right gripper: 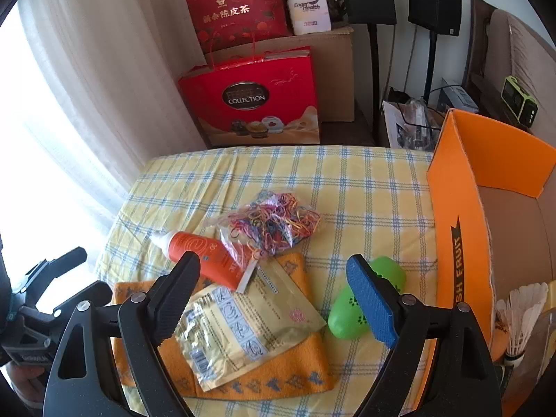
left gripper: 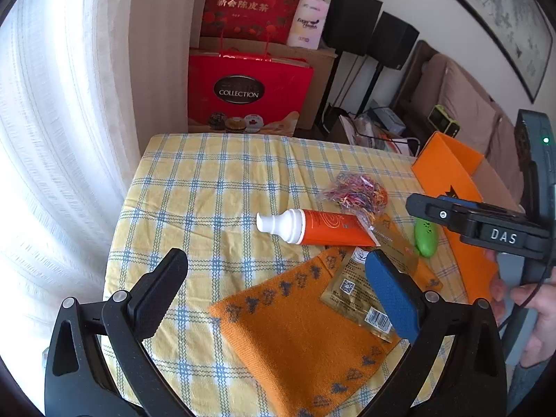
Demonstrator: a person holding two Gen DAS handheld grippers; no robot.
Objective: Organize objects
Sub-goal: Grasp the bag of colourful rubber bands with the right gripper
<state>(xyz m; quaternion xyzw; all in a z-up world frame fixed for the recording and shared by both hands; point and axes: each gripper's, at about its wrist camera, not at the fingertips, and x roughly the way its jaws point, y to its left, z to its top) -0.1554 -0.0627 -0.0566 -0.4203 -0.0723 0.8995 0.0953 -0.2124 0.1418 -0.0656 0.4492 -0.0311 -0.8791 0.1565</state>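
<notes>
My left gripper (left gripper: 274, 278) is open above an orange towel (left gripper: 299, 330), nothing between its fingers. On the towel lies a gold foil packet (left gripper: 361, 295). Beyond it are an orange tube with a white cap (left gripper: 326, 227), a clear bag of coloured rubber bands (left gripper: 354, 194) and a green oval case (left gripper: 425, 238). My right gripper (right gripper: 274, 292) is open over the gold foil packet (right gripper: 243, 326), its pads clear of it. Its blue finger (right gripper: 371, 299) covers part of the green case (right gripper: 344, 319). The orange tube (right gripper: 205, 253) and the rubber band bag (right gripper: 274, 222) lie just past its fingertips.
An open orange cardboard box (right gripper: 462, 229) stands at the table's right edge, with shuttlecocks (right gripper: 524, 316) beside it. The checked yellow tablecloth (left gripper: 215, 180) is bare at the back and left. Red gift bags (left gripper: 250, 93) and speakers stand behind; a curtain hangs left.
</notes>
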